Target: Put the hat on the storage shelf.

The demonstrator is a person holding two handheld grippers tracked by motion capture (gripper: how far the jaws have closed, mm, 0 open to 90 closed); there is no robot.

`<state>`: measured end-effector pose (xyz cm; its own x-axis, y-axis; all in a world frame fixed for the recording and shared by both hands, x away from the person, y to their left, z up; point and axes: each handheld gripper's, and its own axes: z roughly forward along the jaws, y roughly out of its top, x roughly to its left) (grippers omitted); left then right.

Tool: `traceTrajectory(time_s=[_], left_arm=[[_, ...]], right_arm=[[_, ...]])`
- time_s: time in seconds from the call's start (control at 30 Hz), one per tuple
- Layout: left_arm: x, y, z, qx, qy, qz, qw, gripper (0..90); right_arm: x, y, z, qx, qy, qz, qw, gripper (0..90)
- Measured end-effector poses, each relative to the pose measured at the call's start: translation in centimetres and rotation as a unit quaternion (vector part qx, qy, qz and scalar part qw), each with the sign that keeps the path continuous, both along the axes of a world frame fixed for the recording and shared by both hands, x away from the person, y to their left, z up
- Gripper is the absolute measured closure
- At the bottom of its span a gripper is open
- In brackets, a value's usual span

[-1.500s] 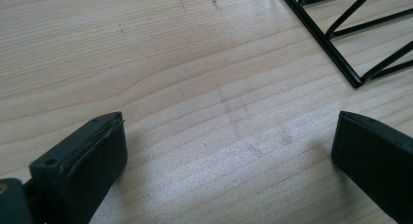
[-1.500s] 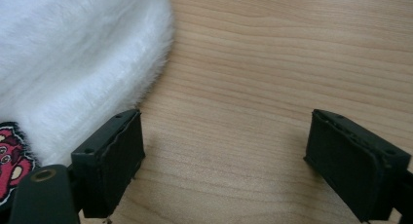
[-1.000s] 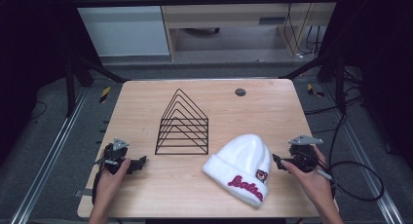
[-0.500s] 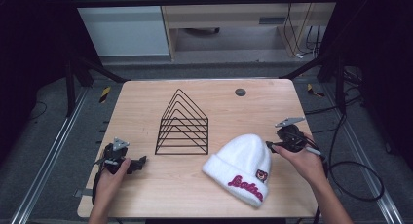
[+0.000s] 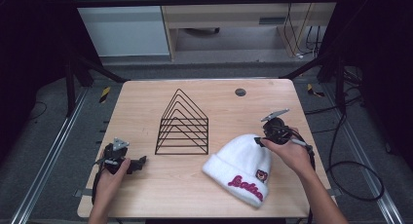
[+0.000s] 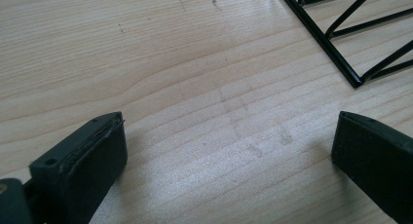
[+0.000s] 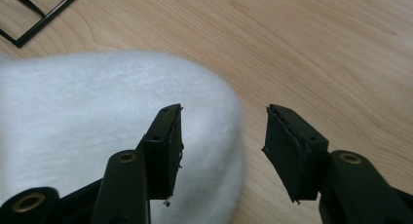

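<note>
Pale wood-grain table top (image 5: 146, 100): smooth, matt, w/ faint scuffs. White fuzzy knit cloth beanie (image 5: 238, 160): soft nap. Black thin-wire metal triangular rack (image 5: 183, 124): slight sheen. Gripper pads (image 7: 168, 146): matt black.

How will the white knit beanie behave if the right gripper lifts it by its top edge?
The white beanie looks soft and fuzzy, so it will probably sag and fold. It seems light. The right gripper, jaws open at its crown, may pinch just one layer.

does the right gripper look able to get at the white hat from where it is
Probably yes. The right gripper hangs at the edge of the white hat with its jaws open, one already over the fabric, and nothing lies between them.
</note>
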<state>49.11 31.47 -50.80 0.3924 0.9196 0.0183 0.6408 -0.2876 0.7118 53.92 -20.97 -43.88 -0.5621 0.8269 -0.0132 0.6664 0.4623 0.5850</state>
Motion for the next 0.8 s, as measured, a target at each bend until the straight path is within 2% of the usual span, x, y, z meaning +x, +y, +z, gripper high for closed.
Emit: traceTrajectory(time_s=[0.03,0.27,0.5,0.77,0.8], left_arm=[[0.0,0.0,0.0,0.0,0.0,0.0,1.0,0.0],[0.0,0.0,0.0,0.0,0.0,0.0,1.0,0.0],[0.0,0.0,0.0,0.0,0.0,0.0,1.0,0.0],[0.0,0.0,0.0,0.0,0.0,0.0,1.0,0.0],[0.0,0.0,0.0,0.0,0.0,0.0,1.0,0.0]], right_arm=[[0.3,0.2,-0.5,0.002,0.011,-0.003,0.9999,48.1],[1.1,0.5,-1.8,0.0,0.034,-0.005,0.9994,47.4],[1.6,0.8,-2.6,0.005,0.046,-0.013,0.9989,47.9],[1.8,0.9,-3.1,0.007,0.045,-0.012,0.9989,50.2],[1.8,0.7,-3.3,0.014,0.049,-0.018,0.9985,51.2]])
